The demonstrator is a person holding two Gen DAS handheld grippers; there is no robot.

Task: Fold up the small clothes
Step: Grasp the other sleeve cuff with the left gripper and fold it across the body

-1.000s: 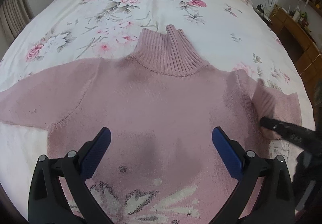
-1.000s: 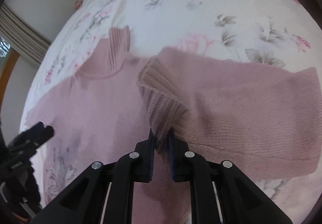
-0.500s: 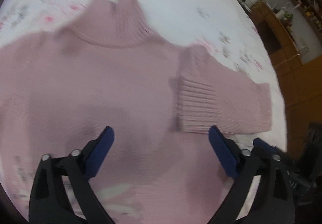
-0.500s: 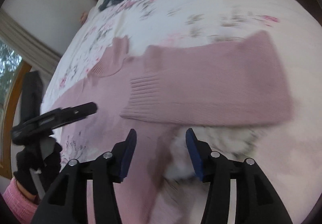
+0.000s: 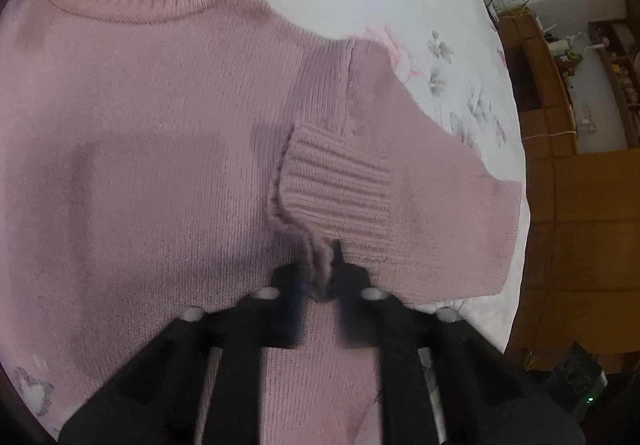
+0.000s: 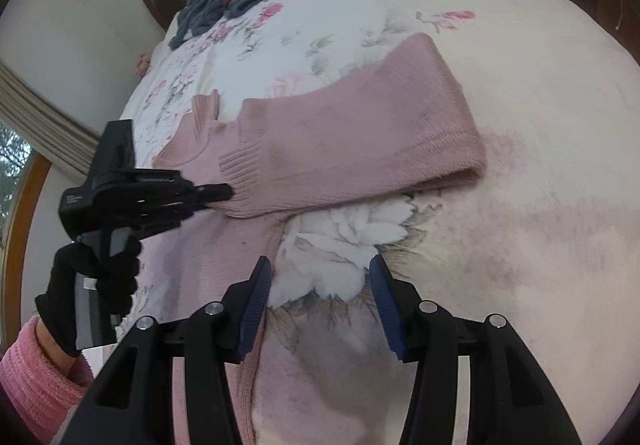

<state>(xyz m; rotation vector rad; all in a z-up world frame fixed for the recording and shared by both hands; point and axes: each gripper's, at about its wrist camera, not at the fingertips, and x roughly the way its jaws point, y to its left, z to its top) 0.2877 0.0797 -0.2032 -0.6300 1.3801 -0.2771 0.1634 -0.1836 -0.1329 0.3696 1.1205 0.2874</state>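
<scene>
Our left fingers (image 5: 338, 257) are pressed tight together on the ribbed cuff (image 5: 336, 189) of the pink sweater (image 5: 160, 125). Our left gripper (image 5: 322, 269) holds that cuff over the sweater's front, with the sleeve (image 6: 360, 149) folded in across it. Our right gripper (image 6: 320, 281) has its blue fingers (image 6: 258, 293) spread wide with nothing between them, above the flowery bedspread (image 6: 480, 45) just beside the sweater's edge. The sweater lies flat on the bed. A pile of grey and red clothes (image 6: 228, 1) sits far up by the headboard.
</scene>
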